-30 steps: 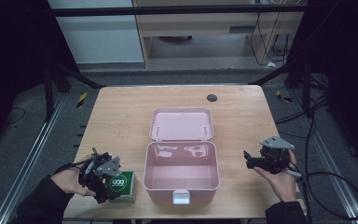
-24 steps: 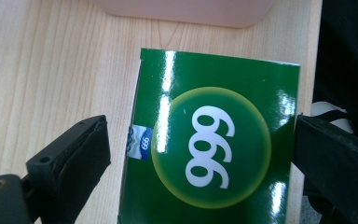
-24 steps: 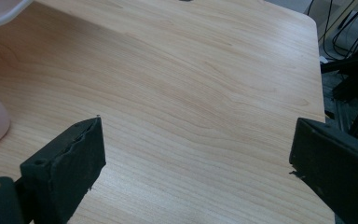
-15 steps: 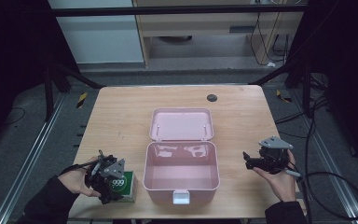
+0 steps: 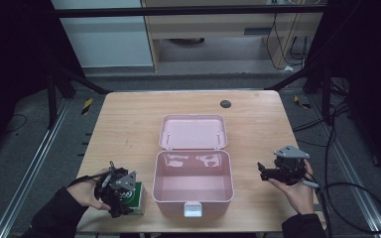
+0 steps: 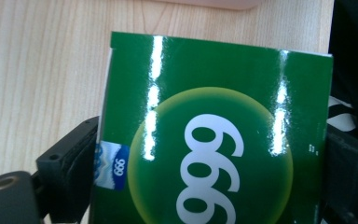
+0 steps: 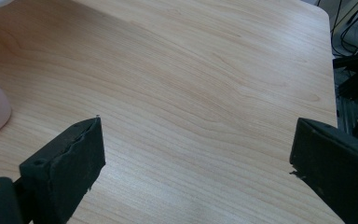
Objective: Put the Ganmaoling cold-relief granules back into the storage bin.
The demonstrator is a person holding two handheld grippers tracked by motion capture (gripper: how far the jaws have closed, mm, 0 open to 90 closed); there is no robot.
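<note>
Nearest the person, at about seven o'clock on the bench [image 5: 129, 124], the left gripper [image 5: 121, 196] is set around a green box [image 6: 214, 140] printed with white numerals. The box lies flat on the wood, just beside the left wall of the pink case [image 5: 192, 191]. In the left gripper view the jaws flank both side edges of the box; they have just been closing with the box between them, and they appear to meet the cardboard, though firm pressure cannot be confirmed.

At about four o'clock the right gripper [image 5: 262, 172] is held above bare wood, jaws wide apart with nothing between them, pointing toward the case.

The case sits open at centre, its tub showing nothing inside, its lid [image 5: 193, 132] laid back toward twelve o'clock. A small dark disc [image 5: 225, 103] lies beyond, near the far edge.

Judgement: the step in hand is securing the box. The next move calls for a firm hold, a lift above the case wall, then carrying toward three o'clock over the tub.
</note>
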